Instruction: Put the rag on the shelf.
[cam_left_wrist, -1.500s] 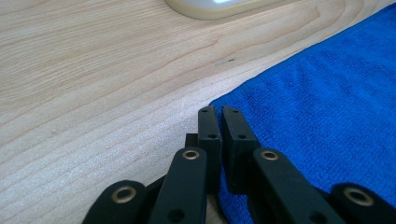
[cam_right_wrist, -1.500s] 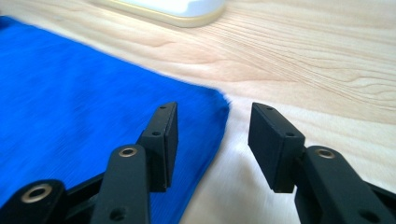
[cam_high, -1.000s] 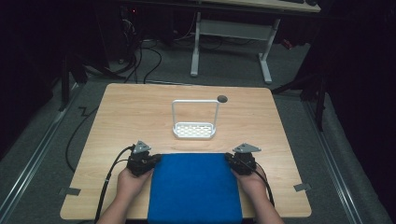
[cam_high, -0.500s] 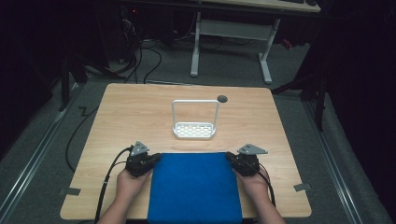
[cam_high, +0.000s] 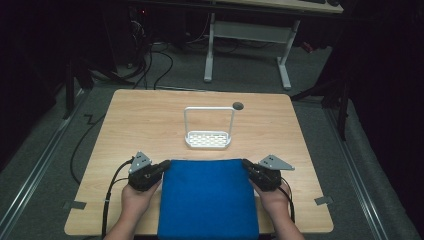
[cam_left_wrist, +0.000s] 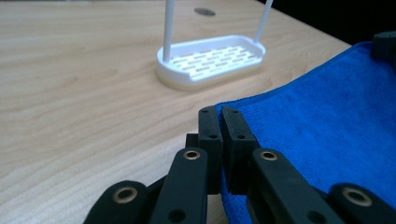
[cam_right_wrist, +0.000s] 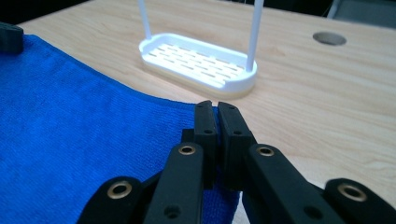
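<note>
Blue cloth (cam_high: 207, 197) is pinched at its two far corners, the left claw (cam_left_wrist: 220, 122) and right claw (cam_right_wrist: 215, 116) each clamped narrow on a corner. It lies at the near edge of the desk (cam_high: 150, 120), before a white rack (cam_high: 208, 139). Gripping looks done; lifting or folding remains. The cloth's near edge is cut off.

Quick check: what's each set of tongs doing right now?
Left tongs: closed on the far left corner of the blue cloth.
Right tongs: closed on its far right corner.
</note>
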